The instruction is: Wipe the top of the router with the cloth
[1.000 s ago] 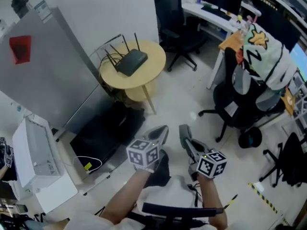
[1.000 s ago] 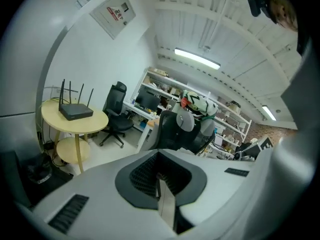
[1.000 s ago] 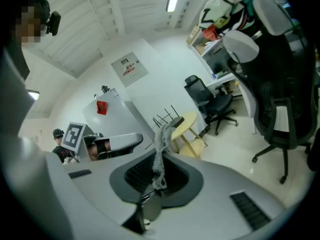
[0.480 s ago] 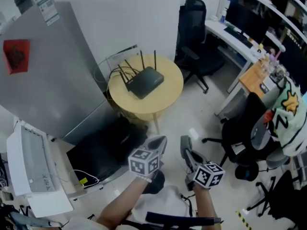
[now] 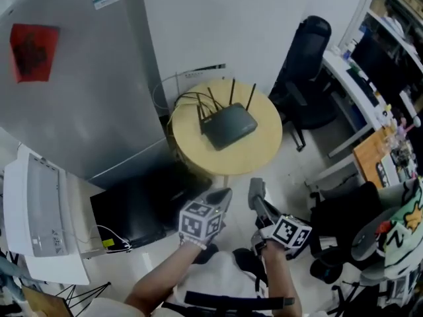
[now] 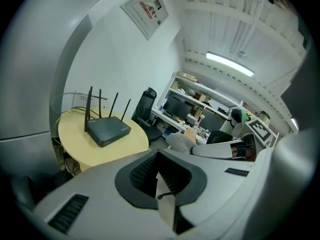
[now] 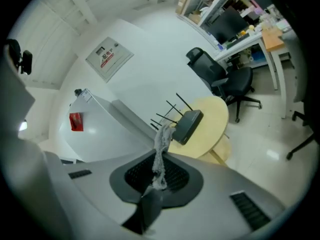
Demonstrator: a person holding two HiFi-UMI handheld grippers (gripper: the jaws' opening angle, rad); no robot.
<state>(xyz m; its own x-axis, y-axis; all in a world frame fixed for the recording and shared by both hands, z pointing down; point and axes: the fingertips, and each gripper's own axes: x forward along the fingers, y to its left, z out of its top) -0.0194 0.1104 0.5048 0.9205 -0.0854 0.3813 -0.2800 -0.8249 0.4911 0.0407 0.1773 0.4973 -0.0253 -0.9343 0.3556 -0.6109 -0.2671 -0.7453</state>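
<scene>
Router [image 5: 229, 125]: black, antennas up, set on round wood desk [image 5: 264, 157], cables trailing at rear.
Cloth [image 7: 160, 151]: grey strip, pinched betw. fingers of right gripper [image 5: 256, 189], held well apart from router.
Left gripper [image 5: 221, 197]: fingers pressed together, nothing gripped, held just beside right gripper.

Cloth [image 7: 160, 151]: lower end lost inside the closed jaws of the right gripper [image 7: 156, 186]. Wall notice [image 7: 109, 58], far above and beyond the jaws: print too small to read. Router [image 7: 187, 126] markings: likewise.
</scene>
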